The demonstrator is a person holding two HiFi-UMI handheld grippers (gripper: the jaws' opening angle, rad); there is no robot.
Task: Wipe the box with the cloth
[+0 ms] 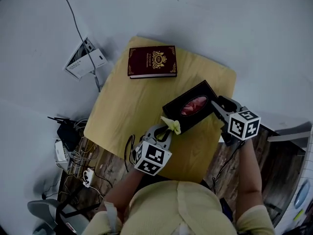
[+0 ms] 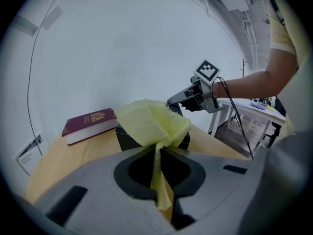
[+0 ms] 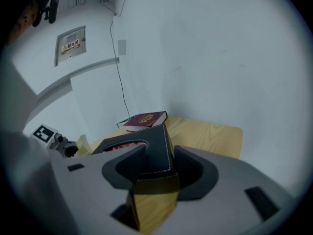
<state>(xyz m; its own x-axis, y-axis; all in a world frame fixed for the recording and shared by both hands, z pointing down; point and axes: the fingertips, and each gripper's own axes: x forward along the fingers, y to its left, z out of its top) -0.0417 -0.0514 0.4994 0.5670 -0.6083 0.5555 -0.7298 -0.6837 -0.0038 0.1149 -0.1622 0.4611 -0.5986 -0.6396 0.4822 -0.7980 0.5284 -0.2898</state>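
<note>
Two arms reach out and slant down over the counter (image 1: pixel 128 112). The left gripper (image 1: pixel 164 130) has its jaws shut tight on the yellow cloth (image 1: pixel 172 125), which fans out just ahead of them at the near end of the black box (image 1: pixel 194 117). The right gripper (image 1: pixel 218 107) has wide jaws clamped on the box's other end. Only the left gripper view shows a cloth strip hanging back between the jaws. Only the head view shows pink inside the box.

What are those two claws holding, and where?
The left gripper pinches the yellow cloth by a bunched fold; the right gripper clamps the black box at one corner.
</note>
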